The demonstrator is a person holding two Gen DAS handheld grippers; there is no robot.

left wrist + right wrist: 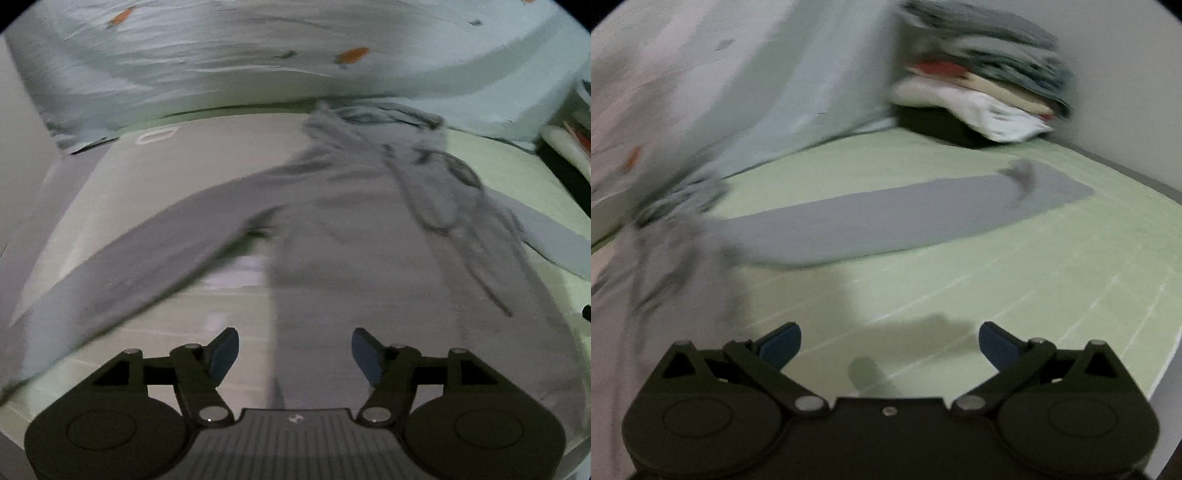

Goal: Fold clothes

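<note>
A grey hoodie (351,236) lies spread flat on the pale green bed (517,173), hood at the far end, one sleeve (147,258) stretched out to the left. My left gripper (294,350) is open and empty, hovering above the hoodie's lower hem. In the right wrist view the other sleeve (905,214) lies stretched out to the right across the bed (1034,280), with the hoodie's body (665,266) blurred at the left. My right gripper (890,345) is open and empty above bare sheet, short of the sleeve.
A pale blanket with orange marks (258,62) is bunched along the far side of the bed. A stack of folded clothes (982,85) sits in the far corner against the wall. The bed's right edge (1167,354) is close to my right gripper.
</note>
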